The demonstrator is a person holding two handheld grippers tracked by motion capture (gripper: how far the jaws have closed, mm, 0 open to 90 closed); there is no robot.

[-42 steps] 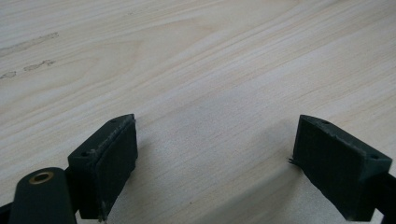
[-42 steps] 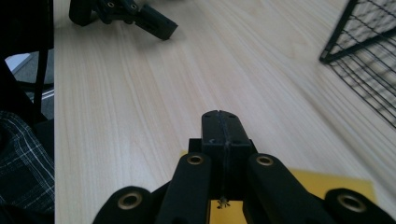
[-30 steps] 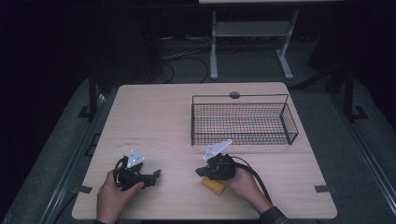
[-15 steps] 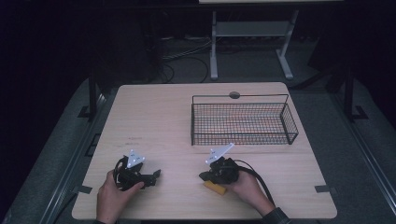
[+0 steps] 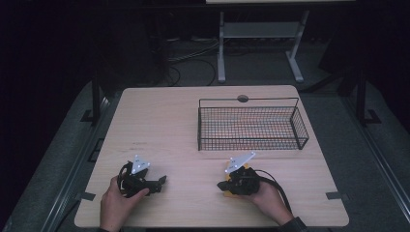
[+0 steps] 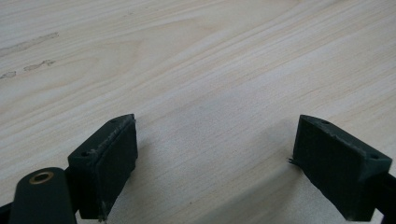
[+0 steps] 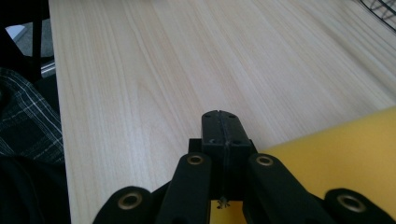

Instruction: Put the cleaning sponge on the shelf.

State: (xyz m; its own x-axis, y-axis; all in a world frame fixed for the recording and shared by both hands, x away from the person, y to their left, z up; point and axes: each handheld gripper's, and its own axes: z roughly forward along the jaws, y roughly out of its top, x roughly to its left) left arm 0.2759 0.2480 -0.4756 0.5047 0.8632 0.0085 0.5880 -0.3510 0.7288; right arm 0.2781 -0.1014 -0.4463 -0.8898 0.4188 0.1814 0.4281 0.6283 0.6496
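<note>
My left gripper lies low on the wooden table at the near left, held by a hand and pointing right. In the left gripper view its jaws stand wide open with bare wood between them. Near the front right, a hand holds my right gripper, which points left. Its jaws are pressed together with nothing between them. A yellow object lies right beside and partly under this gripper. Just a yellow sliver of it peeks out in the high view.
A black wire basket stands on the far right part of the table, just behind the right gripper. A round hole sits at the table's far edge. The right gripper's cable trails back toward the person.
The right gripper has slid a little toward the near edge and to the right, covering more of the yellow object. The left gripper has stayed put.
</note>
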